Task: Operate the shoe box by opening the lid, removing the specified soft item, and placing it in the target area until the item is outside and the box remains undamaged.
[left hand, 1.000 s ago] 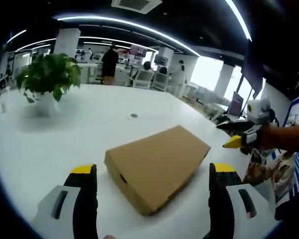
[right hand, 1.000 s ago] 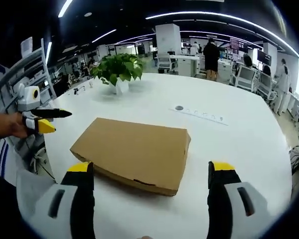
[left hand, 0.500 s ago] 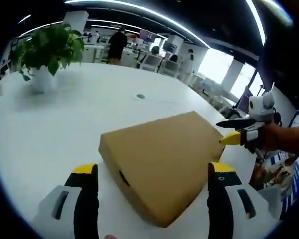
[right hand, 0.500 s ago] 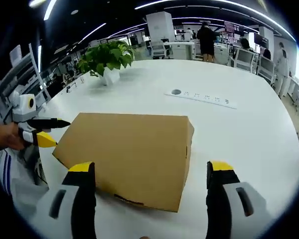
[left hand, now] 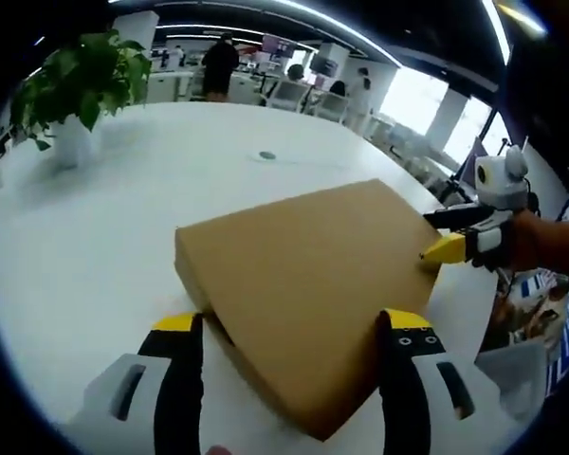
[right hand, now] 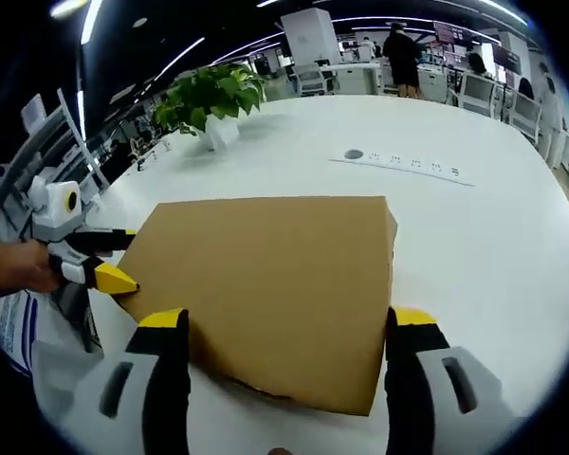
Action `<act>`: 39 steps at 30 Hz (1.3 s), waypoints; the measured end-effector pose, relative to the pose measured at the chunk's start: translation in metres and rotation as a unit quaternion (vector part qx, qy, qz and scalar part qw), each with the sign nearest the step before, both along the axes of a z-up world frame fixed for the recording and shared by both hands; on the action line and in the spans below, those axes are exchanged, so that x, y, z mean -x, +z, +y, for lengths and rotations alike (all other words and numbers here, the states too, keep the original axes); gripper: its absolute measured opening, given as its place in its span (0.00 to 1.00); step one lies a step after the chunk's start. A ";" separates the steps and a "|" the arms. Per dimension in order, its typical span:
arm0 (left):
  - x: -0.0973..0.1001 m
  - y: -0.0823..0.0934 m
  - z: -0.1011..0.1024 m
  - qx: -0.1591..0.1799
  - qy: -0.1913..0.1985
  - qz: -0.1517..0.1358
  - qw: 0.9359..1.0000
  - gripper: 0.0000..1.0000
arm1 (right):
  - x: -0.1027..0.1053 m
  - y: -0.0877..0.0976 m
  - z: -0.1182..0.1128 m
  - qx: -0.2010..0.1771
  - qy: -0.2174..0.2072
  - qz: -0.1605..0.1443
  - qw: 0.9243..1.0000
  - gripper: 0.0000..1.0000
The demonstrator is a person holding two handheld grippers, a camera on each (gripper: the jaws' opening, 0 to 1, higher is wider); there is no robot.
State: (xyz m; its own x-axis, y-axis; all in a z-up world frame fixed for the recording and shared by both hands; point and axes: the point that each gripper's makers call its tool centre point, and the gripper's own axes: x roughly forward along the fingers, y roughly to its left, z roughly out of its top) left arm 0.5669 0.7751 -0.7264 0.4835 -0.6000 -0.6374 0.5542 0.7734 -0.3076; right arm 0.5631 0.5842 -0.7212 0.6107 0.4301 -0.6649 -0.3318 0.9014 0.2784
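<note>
On the white round-edged table (left hand: 123,237), in the left gripper view, the plain brown cardboard shoe box (left hand: 308,284) is lying flat with its lid closed, filling the centre and running from about 10 o'clock down to 6 o'clock. No brand, label or writing is showing on the cardboard. The left gripper (left hand: 289,327) is rising from 6 o'clock with its black, yellow-tipped jaws spread wide, one on each side of the box's near corner, and they are not pinching it. At 3 o'clock the right gripper (left hand: 446,237) is coming in, held by a person's hand (left hand: 541,245), its yellow tip lying at the box's far edge; whether it is touching the cardboard I cannot tell. A green leafy plant in a white pot (left hand: 71,85) is standing at 10 o'clock, well apart from the box. A small round grey disc (left hand: 266,155) is sitting in the tabletop at 12 o'clock.

In the right gripper view, the shoe box (right hand: 266,284) is again occupying the centre, lid down and unmarked. The right gripper (right hand: 283,327) is reaching from 6 o'clock, jaws held wide apart and straddling the box's near edge. At 9 o'clock the left gripper (right hand: 109,261) is pointing at the box's left corner, its jaws parted around that edge. The potted plant (right hand: 213,100) is standing at 11 o'clock, and a white strip of sockets (right hand: 403,164) is lying at 1 o'clock; any markings on it are too small to read.
</note>
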 end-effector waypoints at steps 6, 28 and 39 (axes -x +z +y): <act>0.001 0.000 -0.001 0.011 0.005 -0.011 1.000 0.75 | 0.005 0.003 0.002 -0.010 0.001 0.001 1.000 0.79; 0.062 0.001 0.038 0.010 0.003 -0.015 1.000 0.77 | 0.123 0.002 0.048 -0.008 0.020 0.002 1.000 0.72; 0.094 0.001 0.055 0.003 -0.009 -0.008 1.000 0.77 | 0.161 0.002 0.068 -0.012 0.008 0.004 1.000 0.72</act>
State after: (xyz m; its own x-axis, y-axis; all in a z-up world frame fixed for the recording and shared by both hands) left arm 0.4733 0.8302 -0.7253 0.4825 -0.6134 -0.6252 0.5736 0.7607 -0.3037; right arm 0.4022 0.6522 -0.7189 0.5980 0.4554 -0.6595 -0.3434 0.8891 0.3025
